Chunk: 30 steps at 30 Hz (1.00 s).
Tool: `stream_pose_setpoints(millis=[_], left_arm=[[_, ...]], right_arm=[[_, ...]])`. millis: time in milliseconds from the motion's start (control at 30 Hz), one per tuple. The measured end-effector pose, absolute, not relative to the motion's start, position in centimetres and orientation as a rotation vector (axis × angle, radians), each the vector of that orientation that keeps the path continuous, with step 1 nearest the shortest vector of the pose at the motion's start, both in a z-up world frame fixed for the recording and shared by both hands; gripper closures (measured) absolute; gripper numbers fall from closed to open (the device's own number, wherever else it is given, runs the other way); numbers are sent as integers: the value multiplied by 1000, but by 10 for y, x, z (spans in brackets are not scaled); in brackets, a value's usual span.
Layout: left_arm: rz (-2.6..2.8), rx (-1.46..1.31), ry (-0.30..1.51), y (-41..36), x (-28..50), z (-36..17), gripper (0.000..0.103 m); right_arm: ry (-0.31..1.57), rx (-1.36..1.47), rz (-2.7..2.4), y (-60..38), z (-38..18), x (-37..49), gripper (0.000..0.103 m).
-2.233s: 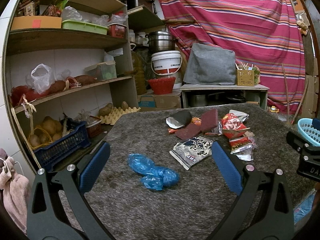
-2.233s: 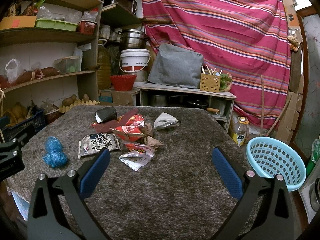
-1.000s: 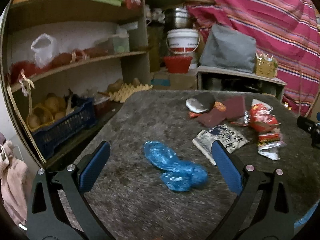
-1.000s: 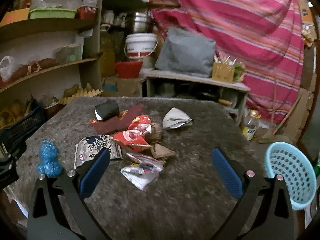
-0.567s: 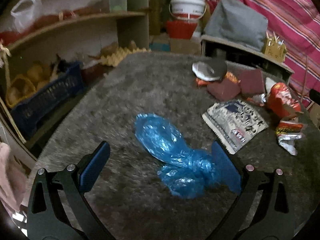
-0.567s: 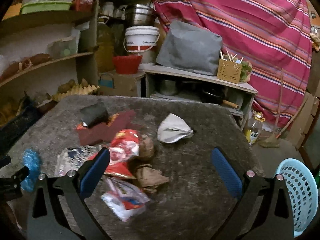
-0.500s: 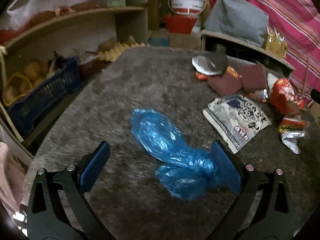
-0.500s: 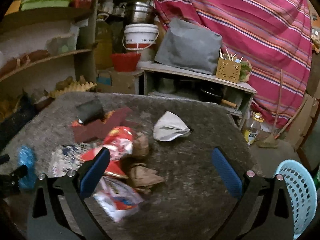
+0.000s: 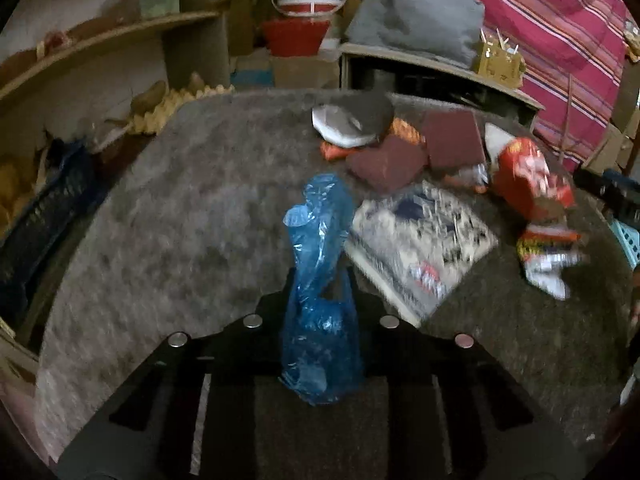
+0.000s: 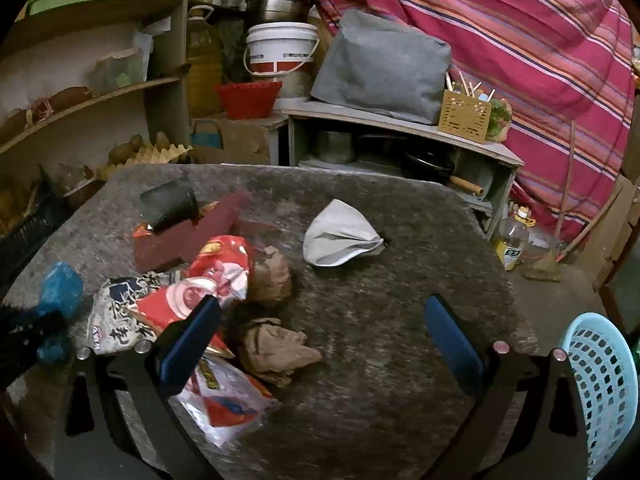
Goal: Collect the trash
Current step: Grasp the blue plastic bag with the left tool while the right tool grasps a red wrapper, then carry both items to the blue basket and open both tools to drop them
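My left gripper (image 9: 319,292) is shut on the crumpled blue plastic bag (image 9: 318,264), which sticks up between its jaws above the grey carpeted table (image 9: 192,200). The bag also shows at the left edge of the right wrist view (image 10: 60,288). My right gripper (image 10: 320,340) is open and empty, low over the table near a brown crumpled paper (image 10: 276,346) and red snack wrappers (image 10: 216,276). A black-and-white wrapper (image 9: 416,244), a dark cup (image 10: 168,202) and a white crumpled paper (image 10: 340,236) lie on the table.
A light-blue plastic basket (image 10: 600,392) stands off the table's right side. Shelves with produce (image 10: 80,100) line the left. A low grey bench with a white bucket (image 10: 280,52) and a grey bag stands behind, before a striped red curtain (image 10: 520,40).
My left gripper has closed on the blue bag and raised it off the table. My right gripper has moved forward and lower over the wrappers, still open.
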<state>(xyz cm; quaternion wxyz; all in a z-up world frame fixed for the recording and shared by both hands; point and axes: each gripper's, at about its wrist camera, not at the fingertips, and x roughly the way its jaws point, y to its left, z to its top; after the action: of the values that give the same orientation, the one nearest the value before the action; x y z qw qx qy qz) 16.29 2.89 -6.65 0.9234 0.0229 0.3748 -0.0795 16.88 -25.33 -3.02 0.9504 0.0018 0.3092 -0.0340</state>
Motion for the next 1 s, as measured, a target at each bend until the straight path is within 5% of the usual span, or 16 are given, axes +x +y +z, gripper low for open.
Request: stream_pose_setpoints(millis=[500,733,1000], left_arm=[[-44,38,648,51,170,-49,83],[-32,36,666,56,171,-52,83],[-20,46,632,50,161,-44,83]], right_arm=[[708,14,-47,-215,-46,199,5],[778,-27,28,-206,-54,205,76],[649,0,66,-219,-26,184,84]])
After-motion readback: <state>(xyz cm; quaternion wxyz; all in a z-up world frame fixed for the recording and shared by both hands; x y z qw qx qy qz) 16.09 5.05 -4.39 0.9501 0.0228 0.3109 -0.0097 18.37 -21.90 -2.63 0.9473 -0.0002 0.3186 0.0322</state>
